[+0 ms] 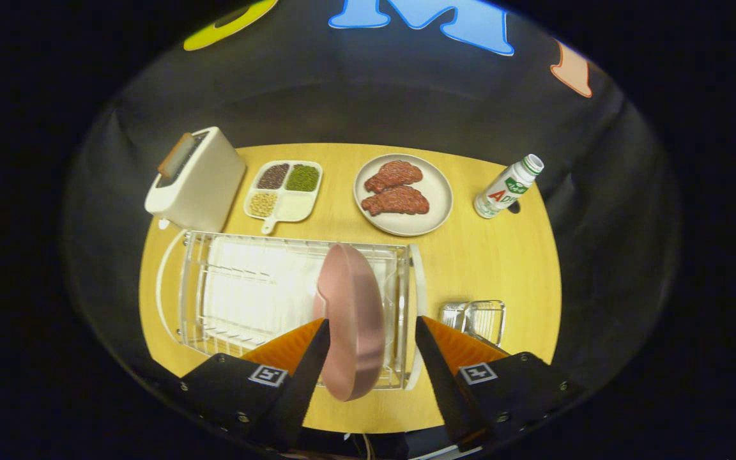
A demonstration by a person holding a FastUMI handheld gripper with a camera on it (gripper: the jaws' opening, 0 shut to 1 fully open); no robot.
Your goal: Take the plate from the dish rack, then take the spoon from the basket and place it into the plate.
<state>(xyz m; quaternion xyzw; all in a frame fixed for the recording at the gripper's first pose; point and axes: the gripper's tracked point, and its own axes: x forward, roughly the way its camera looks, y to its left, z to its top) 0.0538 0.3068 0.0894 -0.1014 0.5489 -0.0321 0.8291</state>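
A pink plate (350, 319) stands on edge in the right end of the white wire dish rack (240, 287). My gripper (371, 335) is open, its two fingers straddling the plate's near rim; the left finger looks close to or touching the plate, the right one stands apart from it. A small clear wire basket (476, 318) sits on the table just right of the rack, beyond the right finger; its contents are hard to make out.
On the round wooden table (502, 255) beyond the rack stand a white toaster (195, 179), a divided tray of grains (283, 188), a plate with two meat pieces (403, 193) and a small bottle (508, 185).
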